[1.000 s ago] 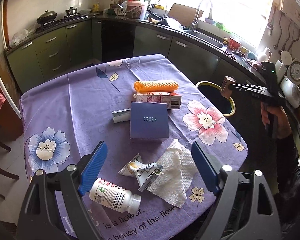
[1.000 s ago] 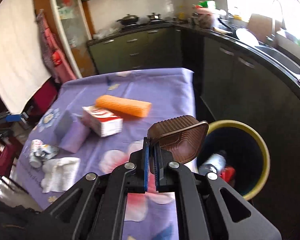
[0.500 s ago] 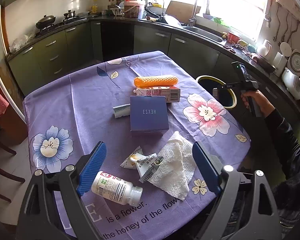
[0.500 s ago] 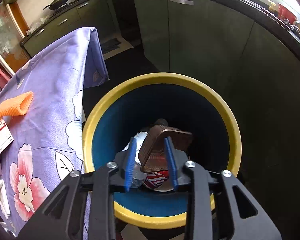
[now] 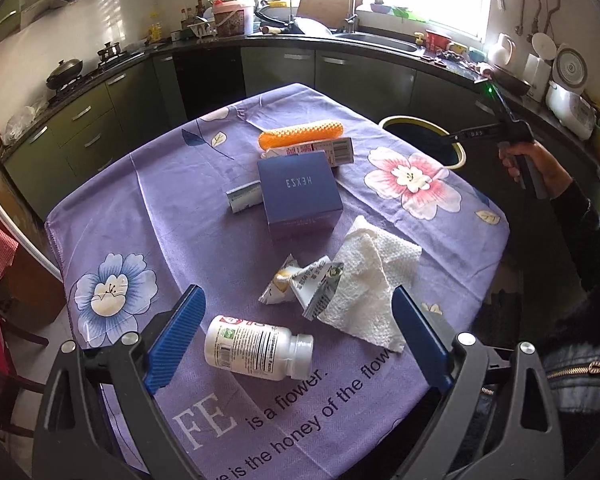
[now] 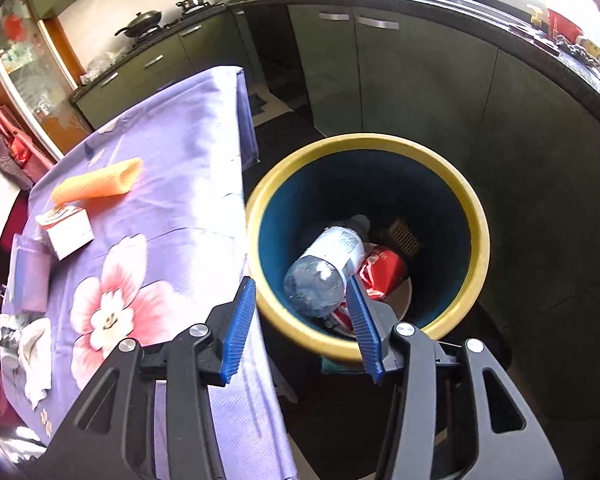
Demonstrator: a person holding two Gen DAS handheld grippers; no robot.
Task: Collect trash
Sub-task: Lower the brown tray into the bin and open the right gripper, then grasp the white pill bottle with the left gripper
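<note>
A yellow-rimmed blue trash bin stands off the table's right side; it also shows in the left wrist view. Inside lie a brown plastic tray, a clear bottle and a red wrapper. My right gripper is open and empty above the bin's near rim. My left gripper is open and empty above the table's near end, over a white pill bottle, crumpled wrappers and a white paper towel.
On the purple flowered tablecloth lie a blue box, a red-and-white carton, an orange roll and a small tube box. Green kitchen cabinets ring the room behind the table.
My right gripper carried the brown tray from above the table to the bin, opened and let it drop inside. My left gripper stayed open over the table's near end.
</note>
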